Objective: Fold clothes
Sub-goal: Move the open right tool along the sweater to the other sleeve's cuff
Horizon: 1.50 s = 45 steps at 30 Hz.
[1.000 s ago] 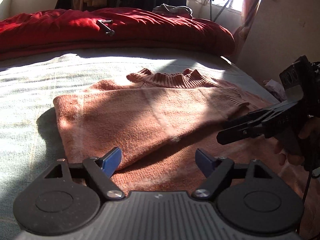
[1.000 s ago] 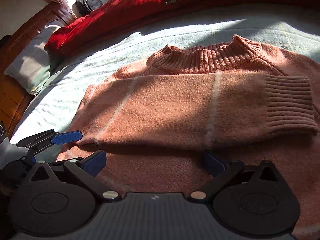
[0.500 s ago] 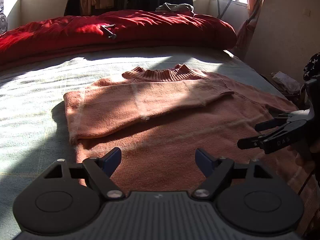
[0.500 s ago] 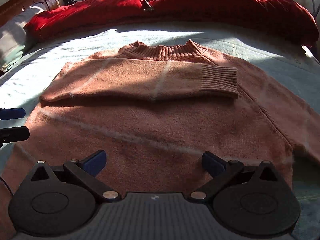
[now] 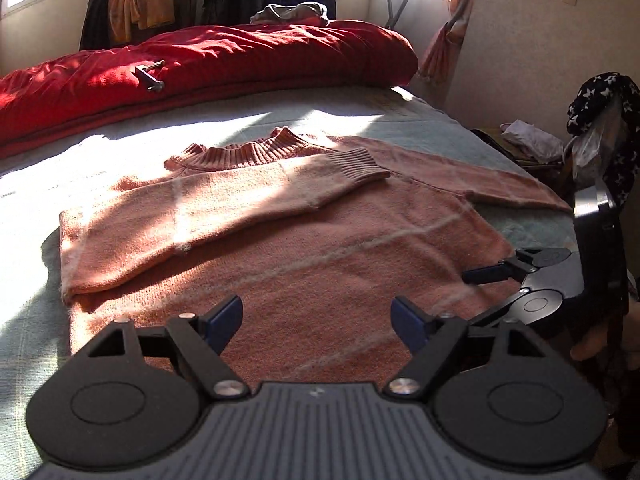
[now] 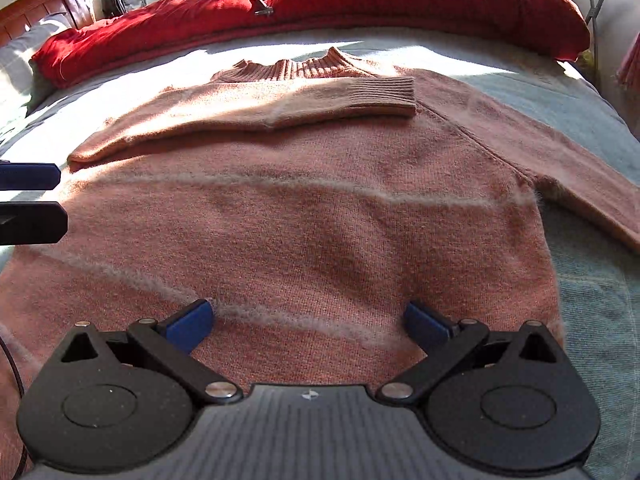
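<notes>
The salmon-pink sweater [image 6: 320,208] lies flat and face up on the pale bed [image 5: 24,280], its ribbed collar toward the red duvet [image 5: 240,56]. One sleeve is folded across the chest, with the cuff [image 6: 384,96] resting near the far shoulder; the other sleeve [image 6: 580,184] stretches out toward the bed's edge. The left gripper [image 5: 318,318] hovers over the lower body of the sweater with its fingers spread wide, and only knit shows in the gap between them. The right gripper [image 6: 308,322] hangs above the hem area, also with fingers apart and gripping nothing. Neither pair of blue pads [image 6: 188,322] can be seen to touch the fabric.
</notes>
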{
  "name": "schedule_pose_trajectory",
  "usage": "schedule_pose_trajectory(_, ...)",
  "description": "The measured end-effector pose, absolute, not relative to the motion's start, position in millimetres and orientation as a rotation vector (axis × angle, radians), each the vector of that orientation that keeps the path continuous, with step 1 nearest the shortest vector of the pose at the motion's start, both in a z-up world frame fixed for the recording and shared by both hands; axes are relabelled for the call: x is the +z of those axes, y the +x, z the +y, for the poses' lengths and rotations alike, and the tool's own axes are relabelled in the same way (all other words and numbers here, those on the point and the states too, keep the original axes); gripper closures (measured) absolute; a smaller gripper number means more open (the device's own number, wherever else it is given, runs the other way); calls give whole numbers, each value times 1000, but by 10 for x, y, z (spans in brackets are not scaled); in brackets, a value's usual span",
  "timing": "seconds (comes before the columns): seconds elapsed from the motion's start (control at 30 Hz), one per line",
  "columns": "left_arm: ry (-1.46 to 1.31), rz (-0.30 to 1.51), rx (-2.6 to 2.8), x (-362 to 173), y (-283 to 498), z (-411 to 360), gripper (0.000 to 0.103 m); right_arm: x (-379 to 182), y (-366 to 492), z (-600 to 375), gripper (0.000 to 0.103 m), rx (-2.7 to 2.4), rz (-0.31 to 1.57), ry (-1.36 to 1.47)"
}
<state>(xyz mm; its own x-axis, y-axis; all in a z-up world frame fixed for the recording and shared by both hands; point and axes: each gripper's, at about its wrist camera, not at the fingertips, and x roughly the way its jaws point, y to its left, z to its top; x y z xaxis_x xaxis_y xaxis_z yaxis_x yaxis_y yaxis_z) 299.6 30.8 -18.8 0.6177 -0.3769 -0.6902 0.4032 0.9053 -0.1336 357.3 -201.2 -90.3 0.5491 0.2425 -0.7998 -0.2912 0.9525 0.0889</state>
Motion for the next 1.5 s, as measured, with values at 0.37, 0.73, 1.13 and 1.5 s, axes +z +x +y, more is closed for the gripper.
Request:
schedule_pose_trajectory(0.37, 62, 851, -434, -302, 2947, 190, 22, -896, 3458, -2107, 0, 381, 859, -79)
schedule_pose_trajectory(0.73, 124, 851, -466, -273, 2911, -336, 21, -529, 3582, -3356, 0, 232, 755, 164)
schedule_pose_trajectory(1.13, 145, 882, -504, -249, 2730, -724, 21, -575, 4374, -5372, 0, 91, 653, 553)
schedule_pose_trajectory(1.5, 182, 939, -545, -324, 2764, -1035, 21, -1148, 4586, -6405, 0, 78, 613, 867)
